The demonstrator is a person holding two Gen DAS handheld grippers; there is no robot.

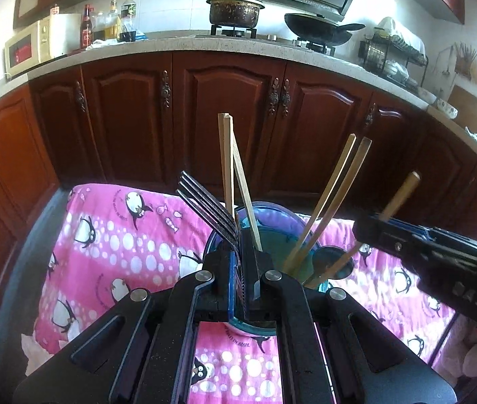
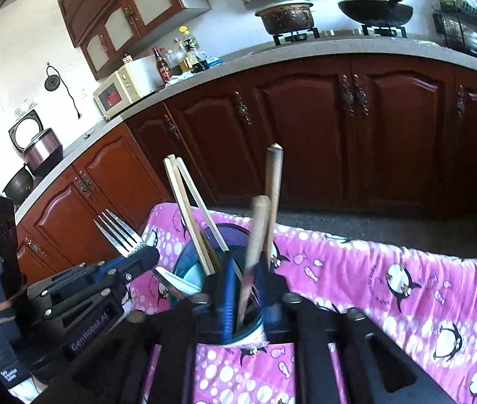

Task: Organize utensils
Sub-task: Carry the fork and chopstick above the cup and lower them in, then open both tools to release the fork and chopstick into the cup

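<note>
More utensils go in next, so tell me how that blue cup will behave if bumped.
The cup may tip: long chopsticks lean outward well above its rim. It stands on a soft pink cloth, so its footing is probably unsteady. It looks like light plastic, so it is likely easy to shove.

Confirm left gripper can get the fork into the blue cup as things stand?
Probably yes: left gripper, shut on the fork, sits at the blue cup's near rim. Chopsticks and the right gripper crowd the opening, so tight.

Black tongs (image 1: pixel 243 269) with blue pads, silver screws, white "GenRobot.AI" lettering.
</note>
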